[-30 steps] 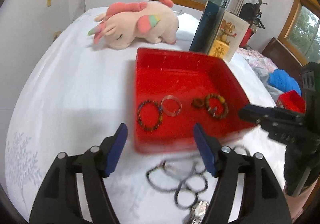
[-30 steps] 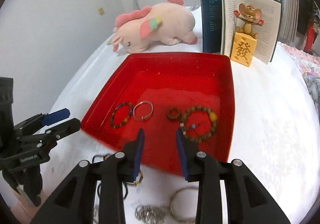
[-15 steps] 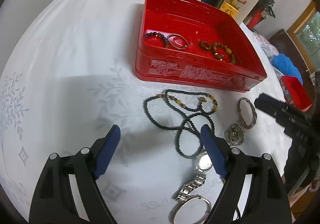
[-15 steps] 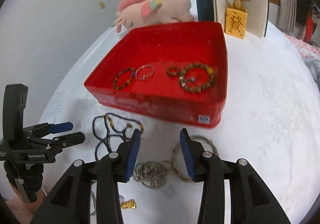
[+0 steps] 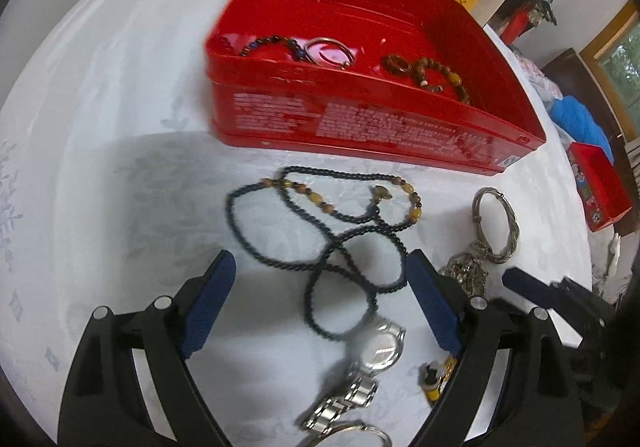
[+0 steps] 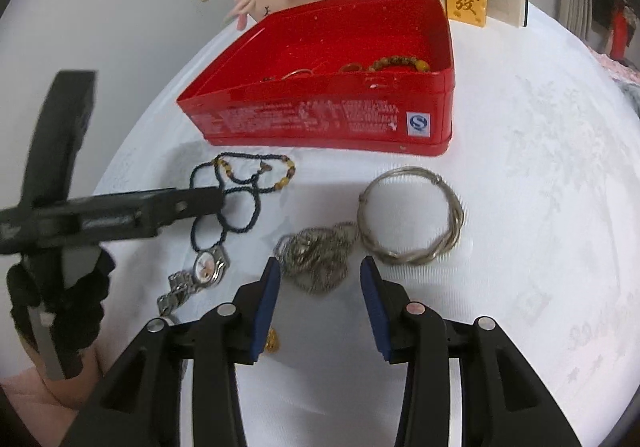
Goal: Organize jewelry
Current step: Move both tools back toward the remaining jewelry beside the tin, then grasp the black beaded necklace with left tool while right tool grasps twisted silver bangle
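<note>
Opening left tongs straddle black necklace; right tongs apart near red tin edge.

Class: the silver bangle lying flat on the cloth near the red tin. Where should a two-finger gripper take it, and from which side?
Probably from above, pinching the silver bangle across one stretch of its thin rim: it lies flat, so no side gives purchase.

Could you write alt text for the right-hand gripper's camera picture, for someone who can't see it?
The open right gripper hangs above a tangled silver chain on a white cloth, beside a silver bangle, a beaded necklace and a wristwatch. Behind stands a red tin holding bracelets.
</note>
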